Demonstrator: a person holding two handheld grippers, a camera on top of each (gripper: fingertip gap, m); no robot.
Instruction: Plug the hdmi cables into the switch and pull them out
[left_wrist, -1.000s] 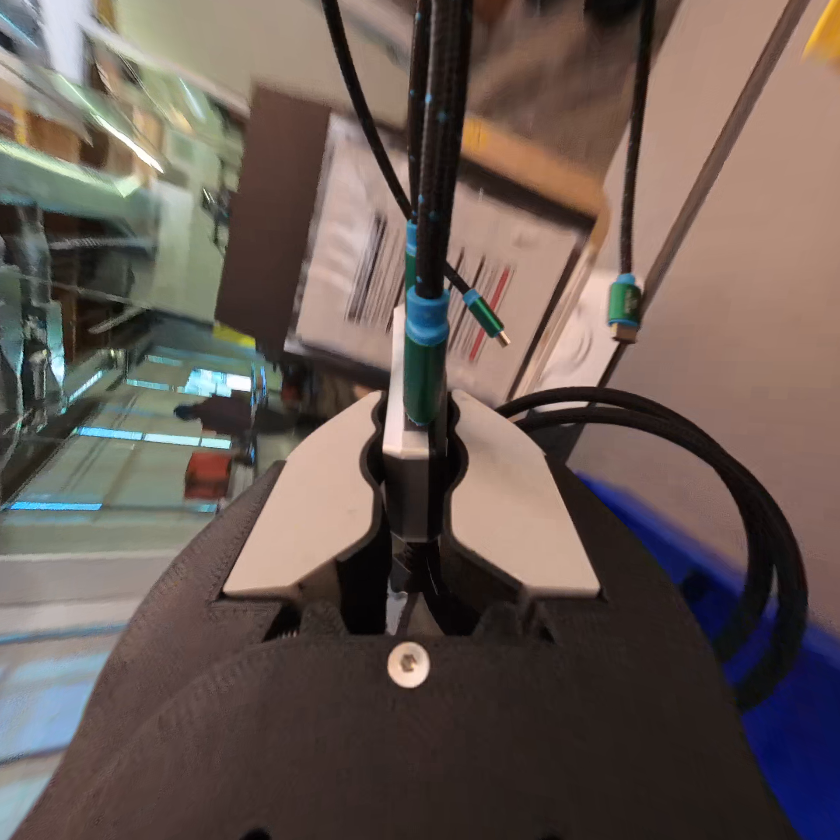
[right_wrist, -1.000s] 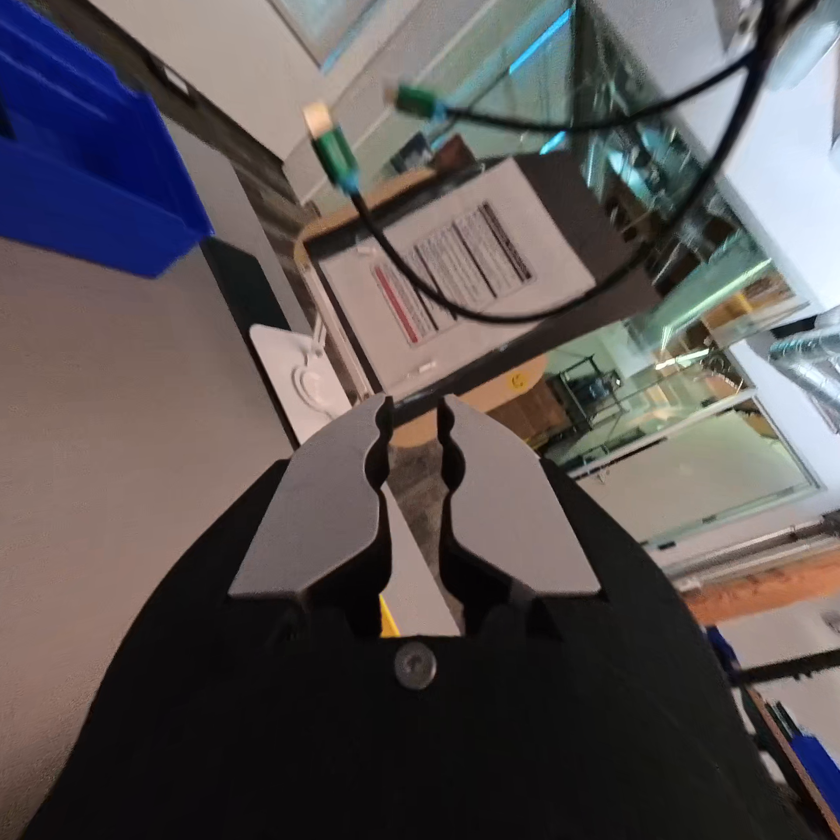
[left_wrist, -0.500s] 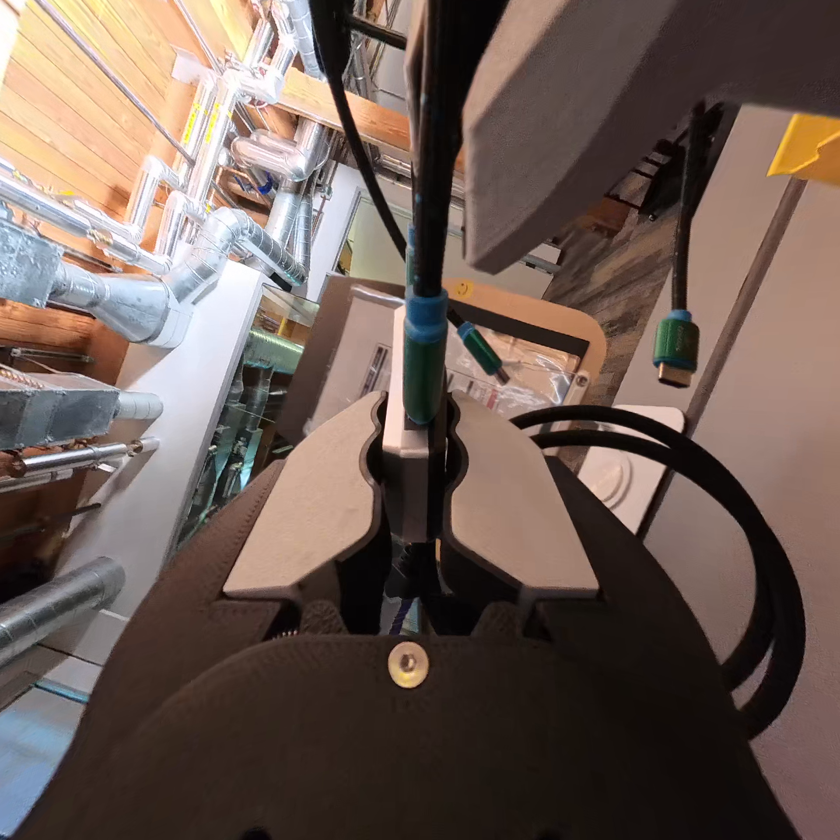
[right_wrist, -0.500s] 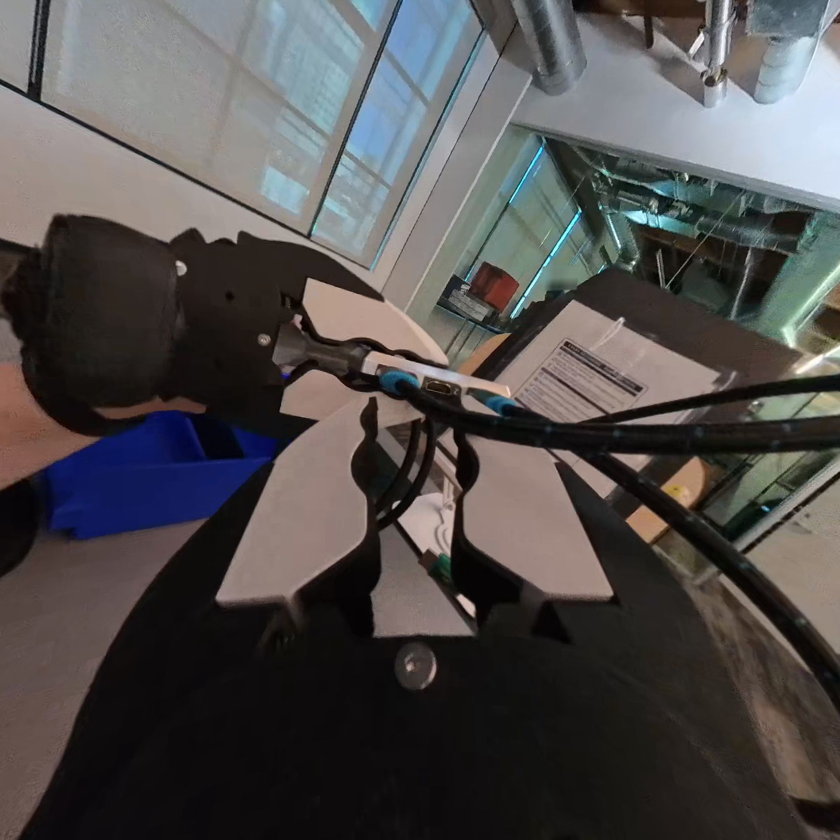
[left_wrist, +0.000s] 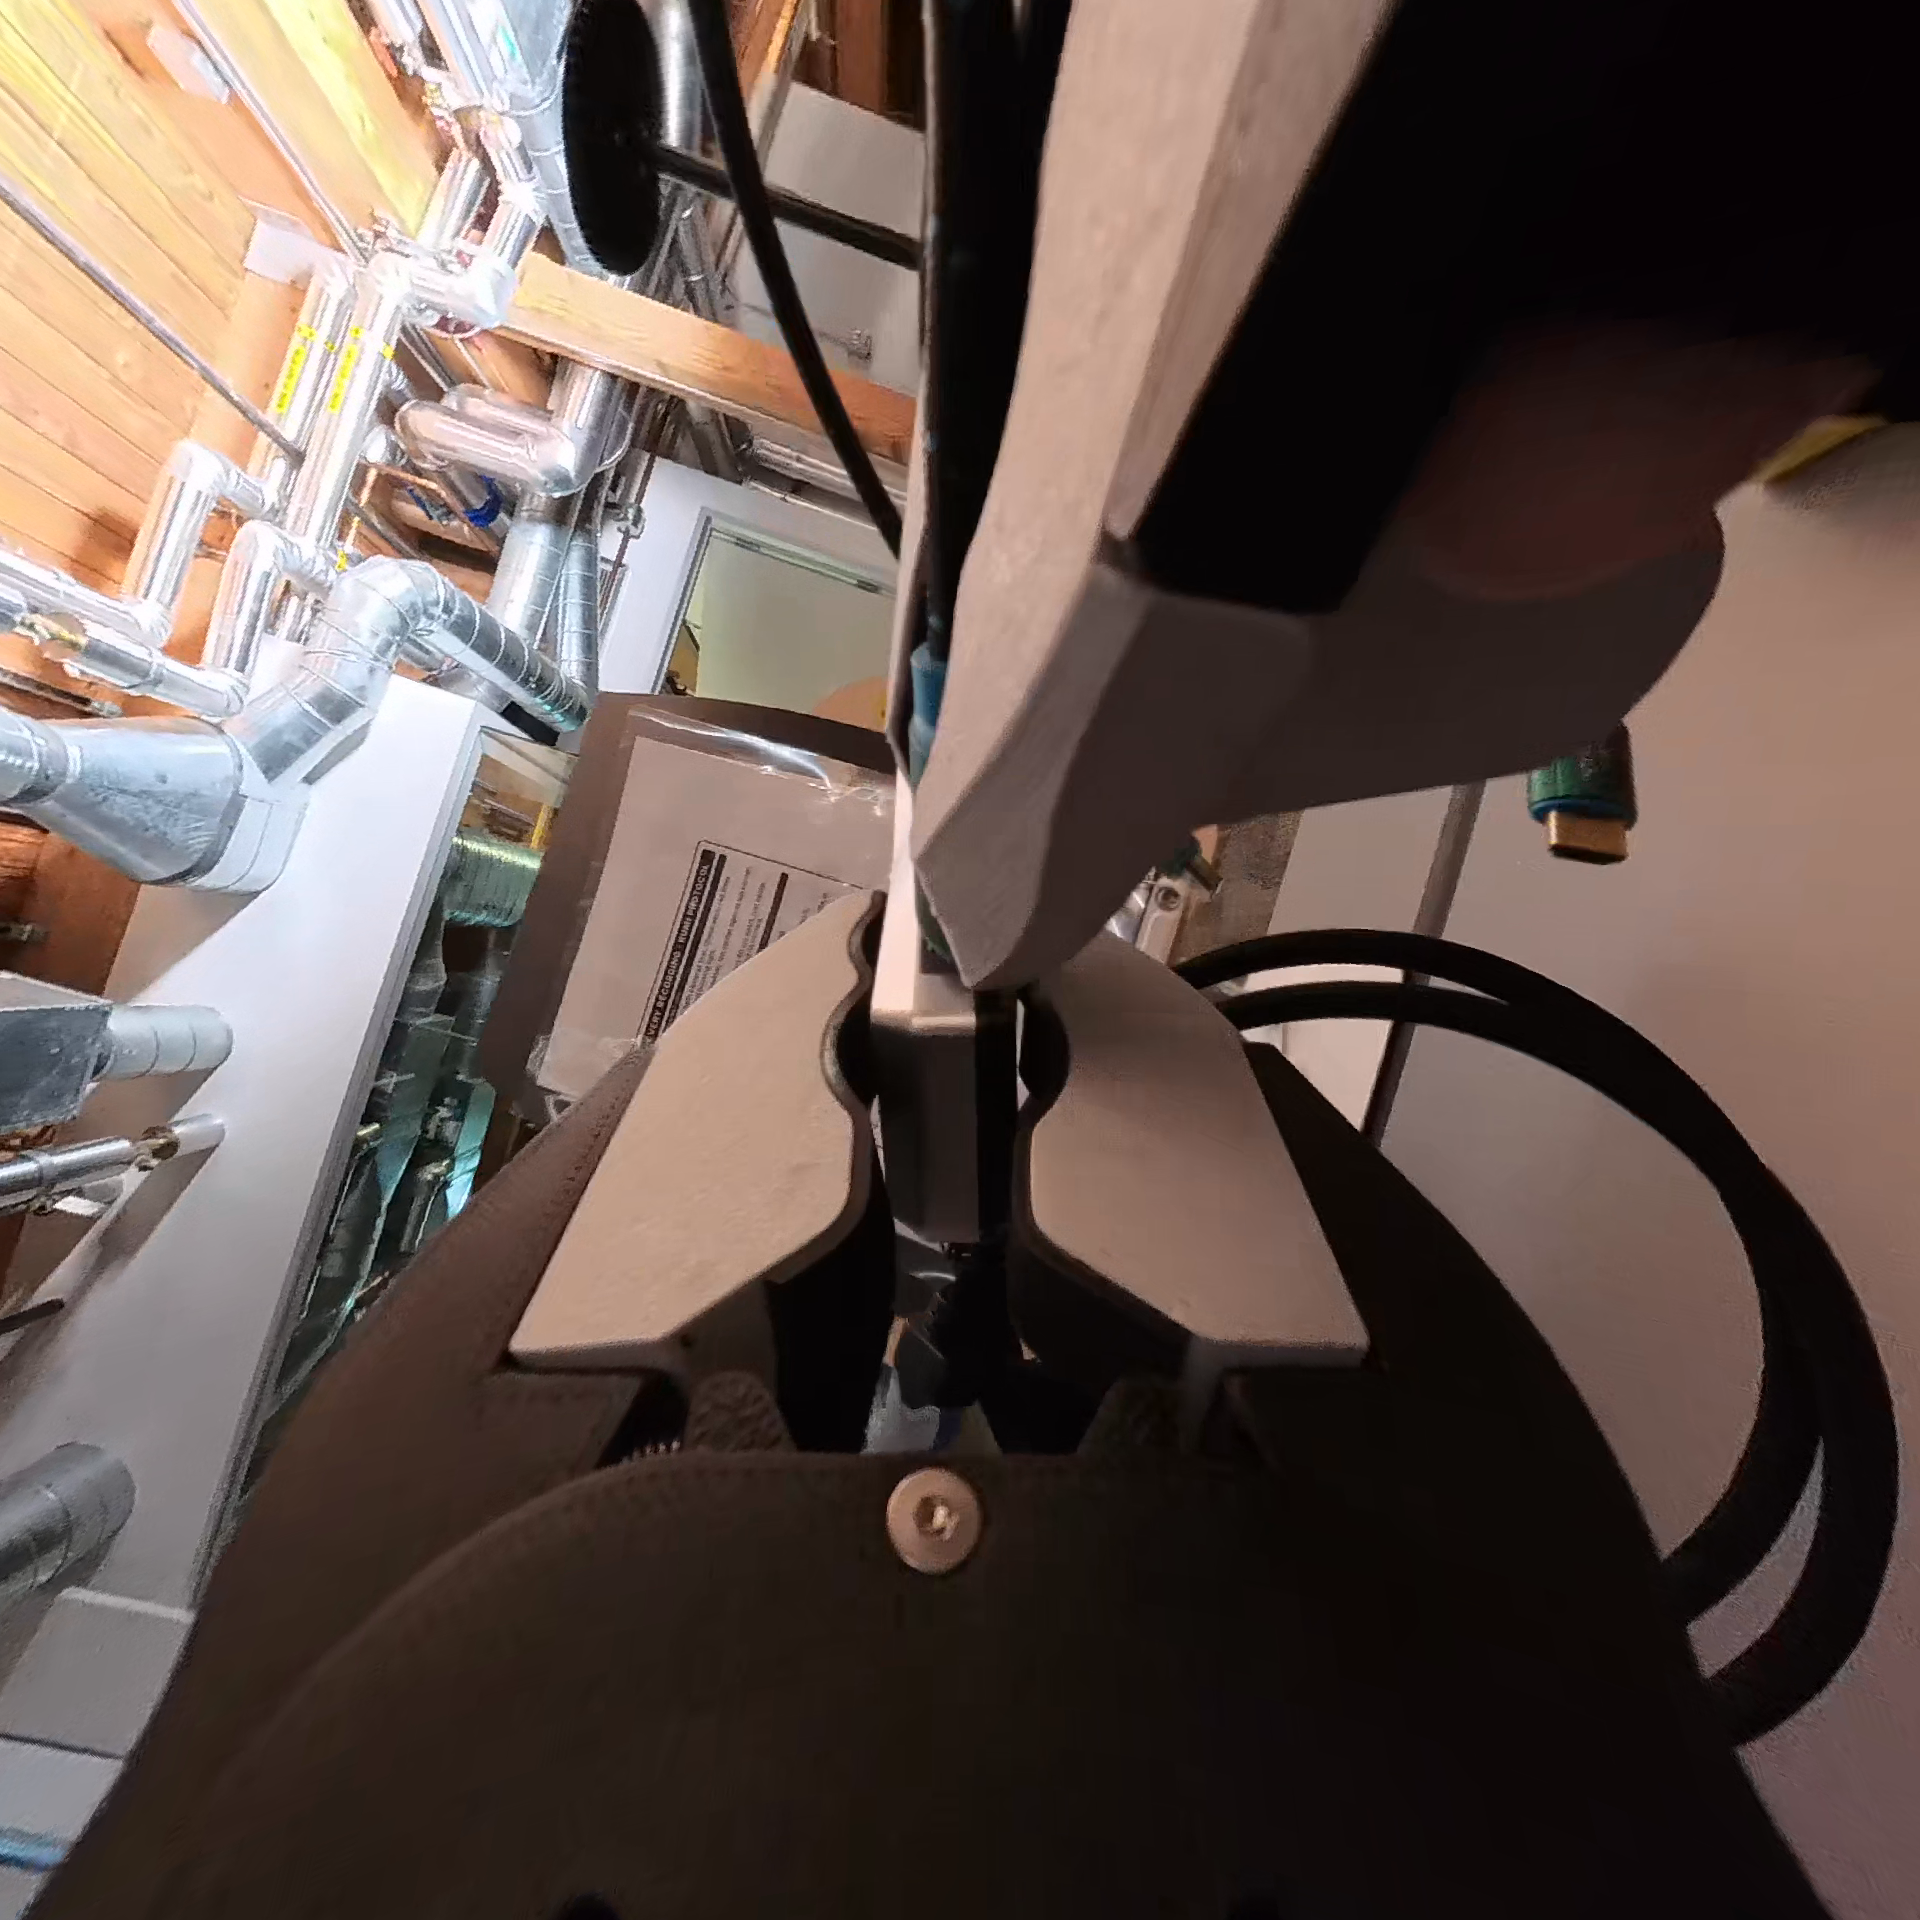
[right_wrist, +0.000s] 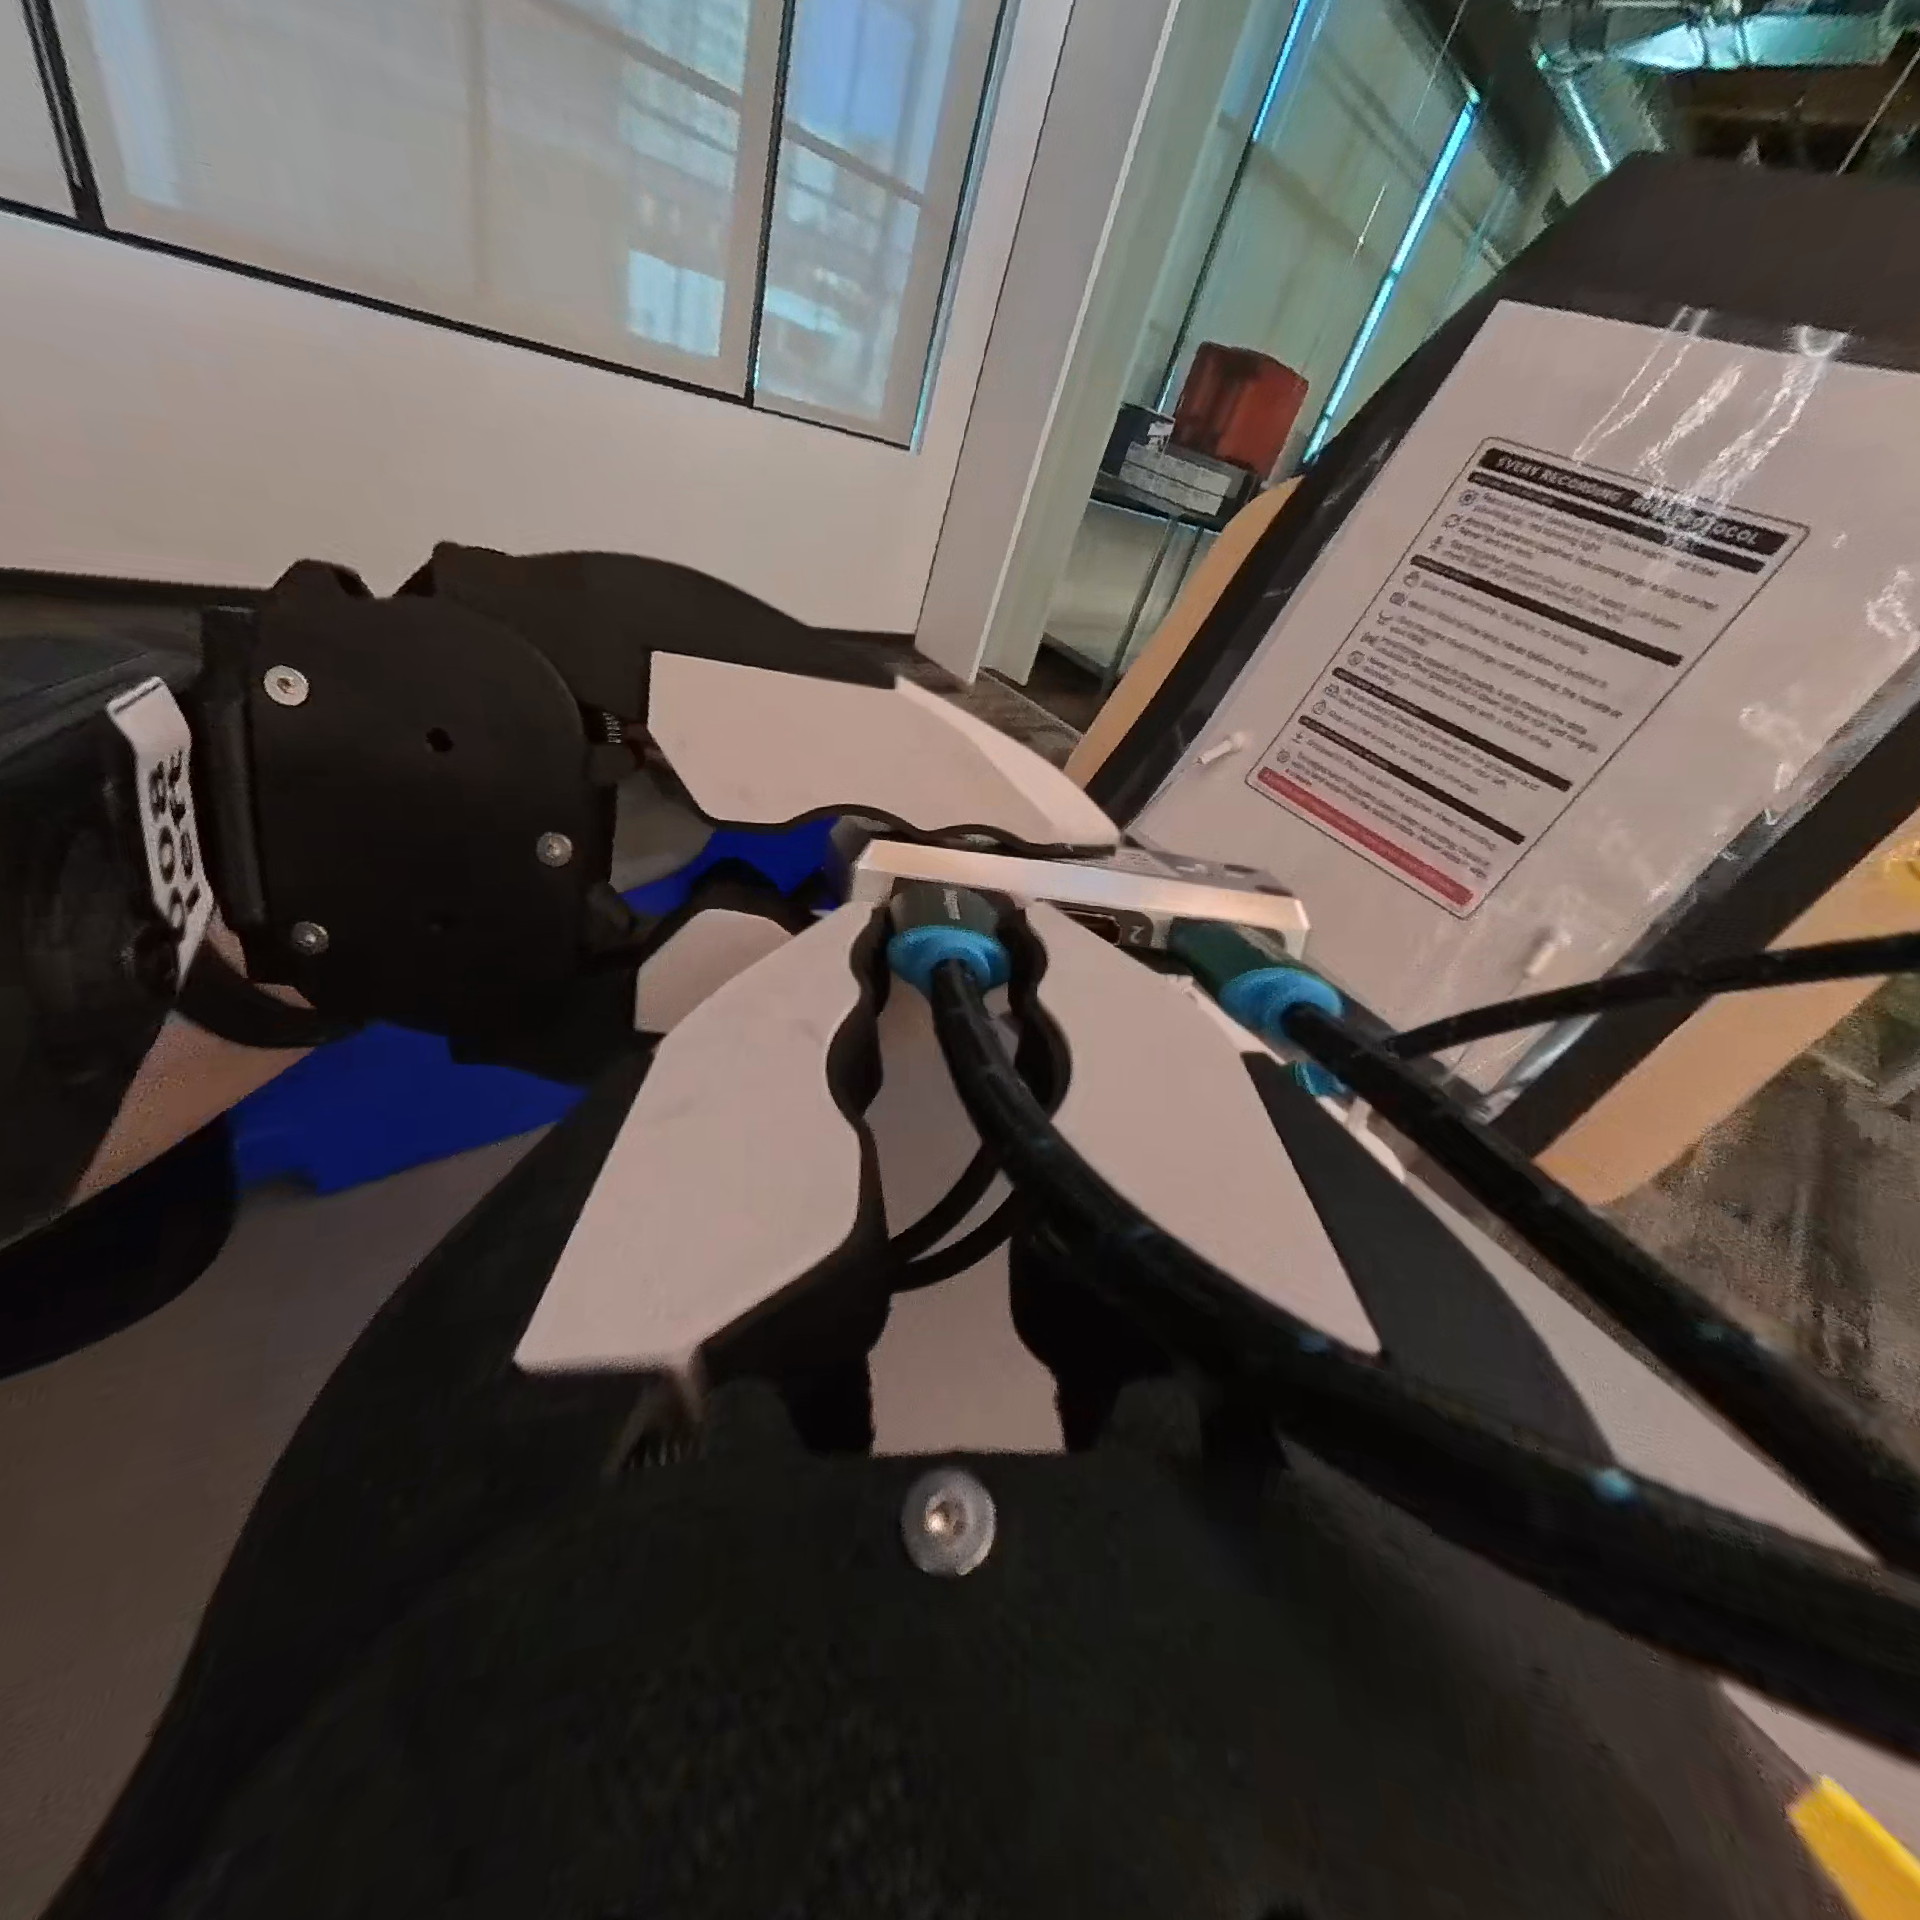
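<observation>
Two grippers meet at one silver switch (right_wrist: 1081, 896), held in the air. In the right wrist view the left gripper (right_wrist: 935, 831) enters from 9 o'clock, its jaws closed flat on the switch's near end. The switch's long axis runs from 9 toward 3 o'clock, its port face turned toward the camera.

Two green plugs sit in that face. The left plug (right_wrist: 935, 920) lies between the right gripper's (right_wrist: 951, 966) fingertips; the jaws stand narrowly apart around it, and contact cannot be told. The right plug (right_wrist: 1242, 961) sits just beside, outside the jaws. One empty port (right_wrist: 1091, 922) shows between them. A thin cable (right_wrist: 1662, 982) runs off at 3 o'clock.

In the left wrist view the switch points toward 12 o'clock, and one loose plug (left_wrist: 1579, 805) hangs at 2 o'clock. Two black cable loops (left_wrist: 1662, 1143) curve at 3 o'clock.
</observation>
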